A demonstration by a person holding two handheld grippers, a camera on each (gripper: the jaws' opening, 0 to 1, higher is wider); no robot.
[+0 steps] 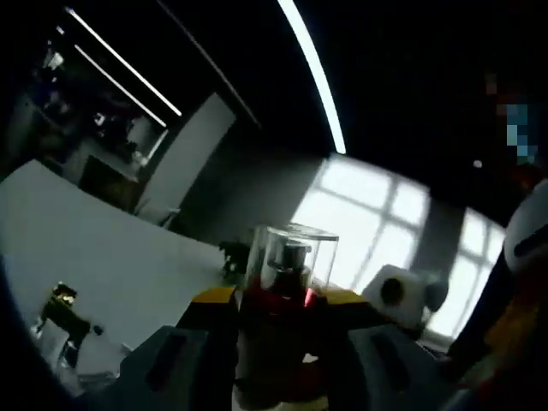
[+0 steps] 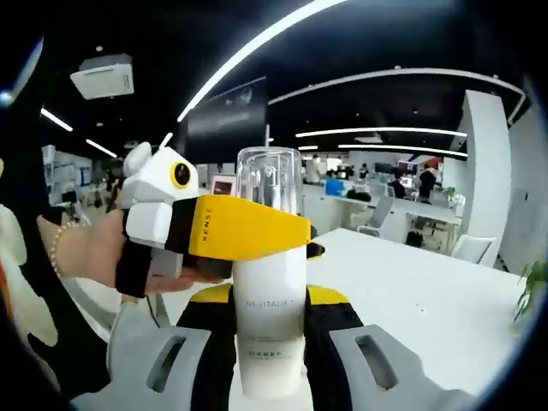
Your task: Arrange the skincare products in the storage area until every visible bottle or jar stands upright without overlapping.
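**White bottle held by both claws above counter**

White counter [image 2: 428, 300] runs toward 3 o'clock in the right gripper view; an open office with ceiling light strips [image 2: 257, 38] lies behind. Bottle [image 2: 270, 325], white with clear cap, stands upright, gripped low by the right claw [image 2: 270, 342]. Left claw [image 2: 244, 231], yellow-jawed, clenches it from 9 o'clock, a person's hand [image 2: 94, 248] behind. Left gripper view: left claw [image 1: 278, 325] grasps the bottle [image 1: 287, 282] at its clear cap.

Open-plan office, by every sign. Long white tables [image 2: 428, 291] stretching back, office chairs [image 2: 471, 247] pulled up alongside, people [image 2: 425, 181] busy at far desks with screens. Dark ceiling crossed by linear light strips [image 2: 257, 43], ceiling air-conditioning unit [image 2: 103, 77] overhead. Big gridded windows [image 1: 385, 214] glowing bright. Potted plant [image 2: 533, 291] at the edge.
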